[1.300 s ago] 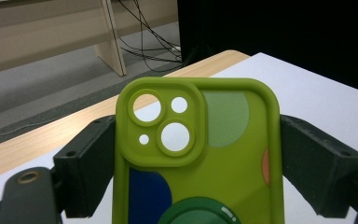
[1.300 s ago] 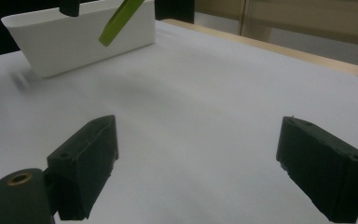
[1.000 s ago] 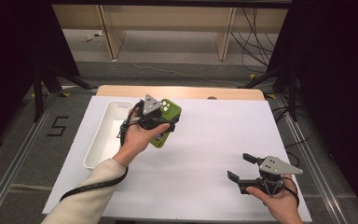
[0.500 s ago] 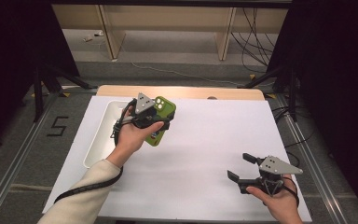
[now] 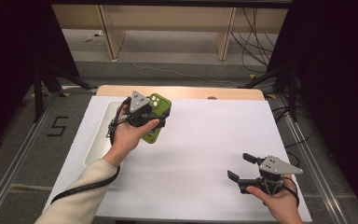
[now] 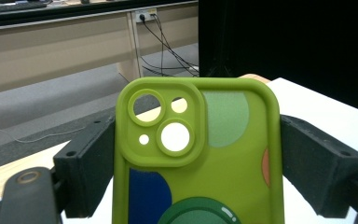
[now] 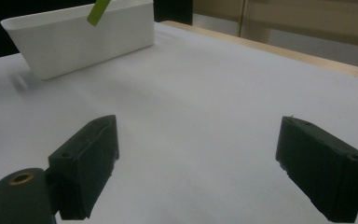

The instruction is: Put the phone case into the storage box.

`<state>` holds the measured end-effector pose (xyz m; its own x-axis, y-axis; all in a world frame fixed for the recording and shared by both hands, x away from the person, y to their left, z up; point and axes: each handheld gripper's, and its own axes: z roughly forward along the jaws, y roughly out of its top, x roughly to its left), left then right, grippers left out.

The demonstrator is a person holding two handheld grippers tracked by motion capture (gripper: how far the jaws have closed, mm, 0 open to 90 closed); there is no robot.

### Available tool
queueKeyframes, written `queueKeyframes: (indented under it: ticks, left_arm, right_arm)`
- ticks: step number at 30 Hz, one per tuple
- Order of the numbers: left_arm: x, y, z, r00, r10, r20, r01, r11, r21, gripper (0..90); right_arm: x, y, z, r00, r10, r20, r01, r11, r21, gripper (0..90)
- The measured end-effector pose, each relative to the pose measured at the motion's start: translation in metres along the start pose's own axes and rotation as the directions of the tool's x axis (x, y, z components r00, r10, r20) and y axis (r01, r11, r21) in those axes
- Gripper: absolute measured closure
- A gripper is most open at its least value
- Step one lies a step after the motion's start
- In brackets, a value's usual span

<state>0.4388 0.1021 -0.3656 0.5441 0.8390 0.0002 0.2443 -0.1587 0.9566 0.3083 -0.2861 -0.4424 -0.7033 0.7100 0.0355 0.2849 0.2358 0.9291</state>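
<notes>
The phone case (image 6: pixel 200 154) in my left gripper (image 5: pixel 142 116) is lime green, patterned with a pale green circle, a dark blue patch, a dark green ring and an orange sliver at its edge. My grippers' jaws are black, each topped by a grey plate. The tray (image 5: pixel 103 135) is white, like the table sheet (image 5: pixel 205 154). My sleeve (image 5: pixel 81 196) is cream.

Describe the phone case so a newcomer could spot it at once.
Start at the white table and find the white tray at its left. Beside it, the left tongs clamp the phone case: bright green, with round camera cut-outs.
</notes>
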Motion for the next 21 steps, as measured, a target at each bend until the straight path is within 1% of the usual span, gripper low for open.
queueKeyframes:
  ticks: [14, 21]
  left_arm:
    - [0.010, 0.006, -0.008, 0.9996, -0.008, -0.027, 0.007, 0.9995, -0.030, 16.1]
    - [0.016, 0.006, -0.011, 0.9988, -0.013, -0.048, 0.011, 0.9991, -0.042, 16.1]
  right_arm:
    - [0.000, 0.000, 0.000, 1.0000, 0.001, 0.000, -0.001, 1.000, 0.000, 14.4]
    - [0.000, 0.000, 0.000, 1.0000, 0.002, 0.001, -0.002, 1.000, 0.000, 14.4]
